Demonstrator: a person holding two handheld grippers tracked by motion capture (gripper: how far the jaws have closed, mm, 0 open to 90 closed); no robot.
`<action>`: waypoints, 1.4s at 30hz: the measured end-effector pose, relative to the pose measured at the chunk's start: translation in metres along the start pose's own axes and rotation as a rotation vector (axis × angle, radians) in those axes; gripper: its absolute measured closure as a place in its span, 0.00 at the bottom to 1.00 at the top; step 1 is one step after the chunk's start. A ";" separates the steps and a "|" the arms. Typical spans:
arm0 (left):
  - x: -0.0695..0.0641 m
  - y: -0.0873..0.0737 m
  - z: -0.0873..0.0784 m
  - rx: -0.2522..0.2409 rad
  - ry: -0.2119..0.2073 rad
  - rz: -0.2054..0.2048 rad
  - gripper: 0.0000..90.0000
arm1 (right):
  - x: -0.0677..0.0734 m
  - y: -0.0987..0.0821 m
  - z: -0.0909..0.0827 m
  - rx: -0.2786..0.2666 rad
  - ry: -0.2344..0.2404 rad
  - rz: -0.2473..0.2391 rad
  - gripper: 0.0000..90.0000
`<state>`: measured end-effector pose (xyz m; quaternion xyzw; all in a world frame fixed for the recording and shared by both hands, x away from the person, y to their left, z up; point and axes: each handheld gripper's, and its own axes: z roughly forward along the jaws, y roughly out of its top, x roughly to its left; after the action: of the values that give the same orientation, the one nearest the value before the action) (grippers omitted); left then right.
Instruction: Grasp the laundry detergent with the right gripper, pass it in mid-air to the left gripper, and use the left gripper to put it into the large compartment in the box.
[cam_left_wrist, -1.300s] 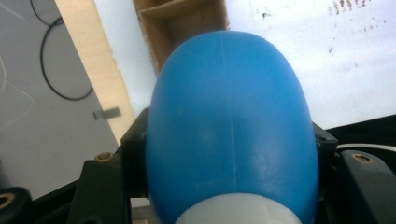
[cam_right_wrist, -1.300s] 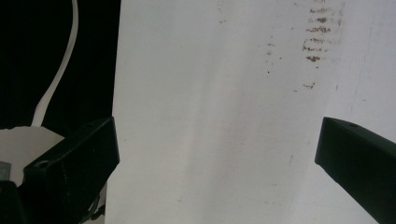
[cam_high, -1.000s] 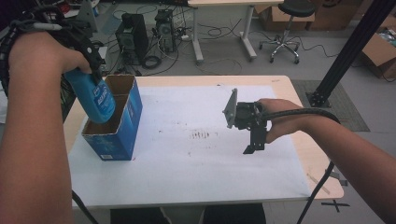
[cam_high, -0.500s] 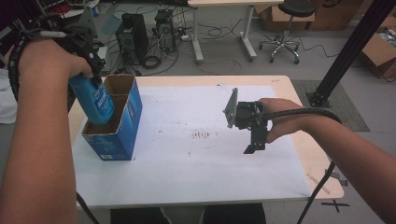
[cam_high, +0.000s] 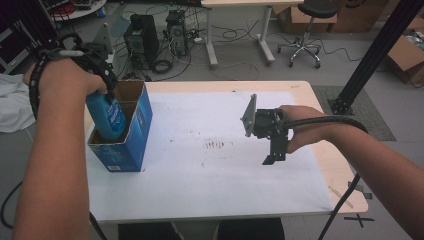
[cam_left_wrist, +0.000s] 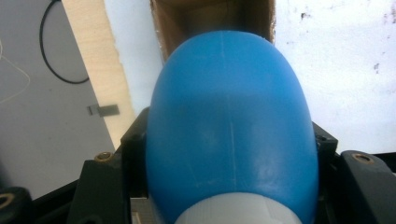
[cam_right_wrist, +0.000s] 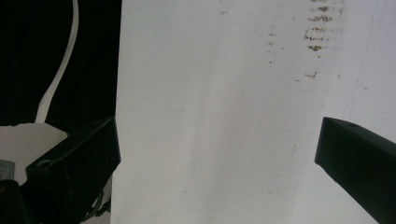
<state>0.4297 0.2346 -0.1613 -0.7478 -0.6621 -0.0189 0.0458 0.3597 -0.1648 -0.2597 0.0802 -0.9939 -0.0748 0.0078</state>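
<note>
A blue plastic bottle (cam_high: 109, 118) stands upright with its lower half inside an open blue cardboard box (cam_high: 131, 142) at the table's left edge. My left gripper (cam_high: 107, 94) comes down from above and is shut on the bottle's upper part. In the left gripper view the bottle (cam_left_wrist: 229, 116) bulges between the black fingers (cam_left_wrist: 133, 140), and the box's brown inside (cam_left_wrist: 210, 16) lies just beyond it. My right gripper (cam_high: 274, 156) hovers over the white sheet (cam_high: 200, 175) right of centre. It points down with its jaws (cam_right_wrist: 217, 154) wide apart and nothing between them.
Brown smudges (cam_high: 216, 145) mark the middle of the sheet. A bare wooden table edge (cam_high: 340, 172) runs along the right. Behind the table, computer towers (cam_high: 142, 37), cables and an office chair (cam_high: 305, 30) stand on the floor. A black post (cam_high: 372, 55) rises at the right.
My left hand has sunk, and the blue bottle has gone deeper into the box. The right gripper has stayed where it was.
</note>
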 end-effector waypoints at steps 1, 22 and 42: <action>0.000 0.000 0.002 0.002 0.002 0.002 0.43 | 0.000 0.000 0.000 -0.002 0.001 0.000 0.00; -0.005 0.011 0.068 0.011 0.002 0.023 0.43 | 0.001 -0.002 0.000 -0.005 0.001 0.008 0.00; -0.004 0.018 0.115 0.035 -0.004 0.050 0.43 | 0.000 -0.005 0.004 -0.003 0.006 0.017 0.01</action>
<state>0.4434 0.2390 -0.2766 -0.7632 -0.6435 -0.0045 0.0582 0.3607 -0.1692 -0.2642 0.0718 -0.9945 -0.0759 0.0115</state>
